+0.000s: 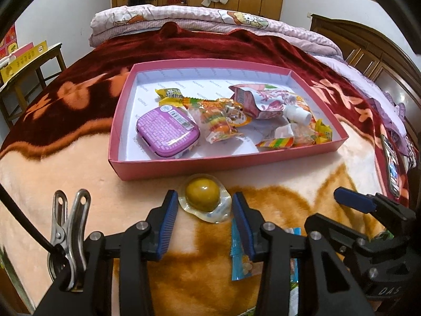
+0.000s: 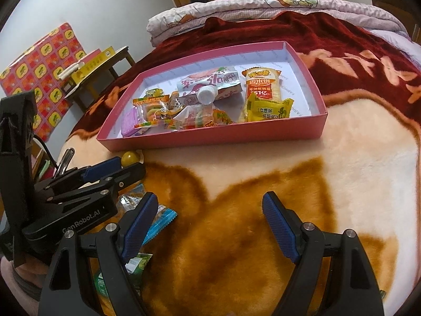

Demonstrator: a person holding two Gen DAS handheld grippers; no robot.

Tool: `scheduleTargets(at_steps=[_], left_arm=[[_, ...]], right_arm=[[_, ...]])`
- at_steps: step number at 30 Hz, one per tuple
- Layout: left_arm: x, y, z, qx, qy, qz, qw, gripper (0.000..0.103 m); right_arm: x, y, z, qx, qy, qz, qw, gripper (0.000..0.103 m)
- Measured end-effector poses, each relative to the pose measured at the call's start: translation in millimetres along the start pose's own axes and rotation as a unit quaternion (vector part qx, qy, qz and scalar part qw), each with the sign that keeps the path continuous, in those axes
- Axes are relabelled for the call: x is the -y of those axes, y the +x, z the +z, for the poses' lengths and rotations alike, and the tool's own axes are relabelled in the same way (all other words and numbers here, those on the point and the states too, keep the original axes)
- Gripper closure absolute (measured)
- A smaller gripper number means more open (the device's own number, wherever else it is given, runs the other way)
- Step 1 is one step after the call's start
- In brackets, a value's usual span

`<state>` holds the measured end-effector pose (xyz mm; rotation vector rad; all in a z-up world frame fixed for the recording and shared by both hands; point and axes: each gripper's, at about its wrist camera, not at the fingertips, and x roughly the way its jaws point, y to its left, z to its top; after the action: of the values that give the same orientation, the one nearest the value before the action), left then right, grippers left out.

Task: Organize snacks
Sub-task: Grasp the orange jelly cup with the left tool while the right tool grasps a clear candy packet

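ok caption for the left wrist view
Left gripper straddling a jelly cup on the blanket, before the pink snack box.

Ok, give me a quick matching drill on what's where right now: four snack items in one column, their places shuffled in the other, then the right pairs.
Things:
1. jelly cup
2. purple tin
3. blue packet
4. rice cracker pack

Places:
A. right side of the pink box
B. on the blanket, beside the right gripper's left finger
C. between the left gripper's fingers
D. box's near left corner

Pairs: 1-C, 2-D, 3-B, 4-A

Jelly cup [image 1: 203, 196] (sealed) beside pink box [image 1: 184, 167]
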<state>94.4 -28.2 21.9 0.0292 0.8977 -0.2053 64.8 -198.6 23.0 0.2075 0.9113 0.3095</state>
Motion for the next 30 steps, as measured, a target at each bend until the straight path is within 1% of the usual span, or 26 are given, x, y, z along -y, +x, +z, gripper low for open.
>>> scheduleTargets(at_steps=[4,10,17,25,30], left_arm=[[-1.2,-2.4,-0.9,0.001,-0.003,-0.005,1.0000,0.059],[-5.4,-9.2,-3.9,0.003,-0.008,-0.011,0.9999,0.059],[-17.9,-19.8,-7.3,0.008,-0.016,-0.004,0.9998,0.059],[-31.4,-28.1,-14.0,0.012,-0.027,0.011,0.9995,0.059],[-39.0,-30.9,-17.5,0.016,-0.036,0.012,0.9992,0.059]], right_arm=[[-2.1,-0.3,-1.1,0.003,-0.006,-0.007,1.000,0.019],[-1.3,-1.2,-1.0,0.002,0.000,-0.004,1.000,0.019],[-3.7,-5.2,-1.9,-0.001,0.011,0.005,1.000,0.019],[-24.7,-6.3,-5.6,-0.009,-0.016,0.015,1.000,0.020],[-37.5,-5.1,-7.7,-0.016,-0.033,0.017,0.999,0.020]])
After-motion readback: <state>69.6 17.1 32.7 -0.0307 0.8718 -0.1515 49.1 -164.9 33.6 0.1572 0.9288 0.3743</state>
